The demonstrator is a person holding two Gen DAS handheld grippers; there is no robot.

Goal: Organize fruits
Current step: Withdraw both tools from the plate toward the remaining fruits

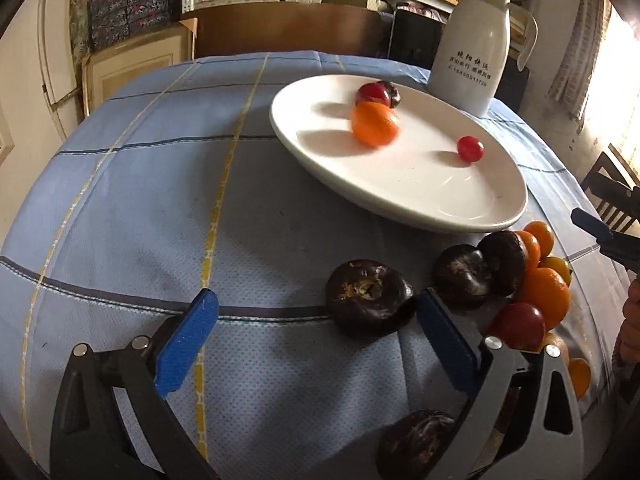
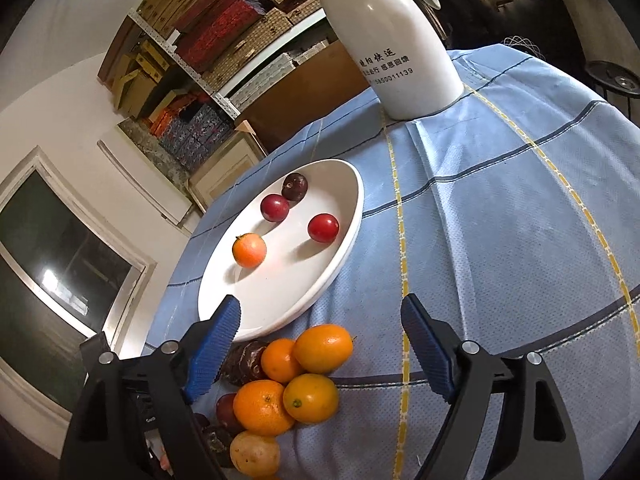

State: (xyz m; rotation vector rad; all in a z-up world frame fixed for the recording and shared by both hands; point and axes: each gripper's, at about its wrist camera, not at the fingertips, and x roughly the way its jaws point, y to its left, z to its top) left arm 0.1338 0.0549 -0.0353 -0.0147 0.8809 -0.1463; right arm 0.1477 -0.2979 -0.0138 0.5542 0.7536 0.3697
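Observation:
A white oval plate [image 1: 400,196] [image 2: 276,304] holds an orange kumquat [image 1: 374,124] [image 2: 249,250], two red cherry tomatoes [image 1: 470,149] [image 2: 323,227] and a dark chestnut [image 2: 295,186]. A pile of orange kumquats [image 2: 308,372] [image 1: 544,296], dark chestnuts [image 1: 370,298] and a tomato [image 1: 520,326] lies on the cloth in front of the plate. My left gripper [image 1: 316,340] is open and empty, with one chestnut just beyond its fingers. My right gripper [image 2: 320,344] is open and empty above the kumquat pile.
A tall white thermos jug [image 1: 476,44] [image 2: 396,44] stands behind the plate. The table has a blue checked cloth [image 1: 160,200]. Shelves with boxes [image 2: 224,32] line the back wall. A dark chair [image 1: 612,196] stands at the right edge.

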